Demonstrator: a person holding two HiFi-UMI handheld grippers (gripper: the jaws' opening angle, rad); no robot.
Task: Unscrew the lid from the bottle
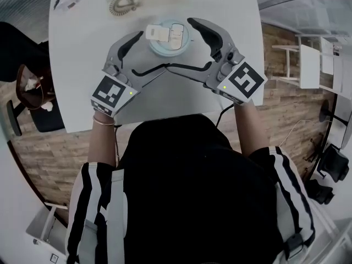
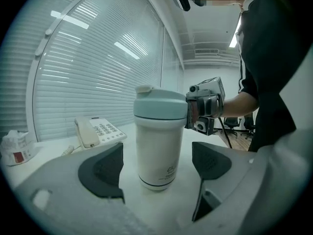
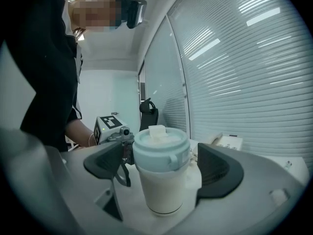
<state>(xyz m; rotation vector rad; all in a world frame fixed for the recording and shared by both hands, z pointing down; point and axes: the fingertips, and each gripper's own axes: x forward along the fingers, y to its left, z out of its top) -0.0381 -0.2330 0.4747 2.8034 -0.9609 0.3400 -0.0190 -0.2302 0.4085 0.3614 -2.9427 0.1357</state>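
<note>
Flagging risks: left tool [image 2: 157, 164] and right tool [image 3: 161, 165] both stand wide apart, straddling the bottle [image 2: 159, 148], pads [image 2: 105, 168] clear of it, nothing clamped. Bottle stands upright on the white table [image 1: 82, 65], between the two tools. Body is a smooth, glossy white cylinder. With a weak clamp it spins with the lid [image 3: 161, 148]. Lid is pale blue-green and rounded, with a flip tab [image 3: 157, 131] and side lug [image 3: 172, 159]. Pads catching those could pop the tab or tip the bottle. Lid probably fully seated; the seam is hard to read.
</note>
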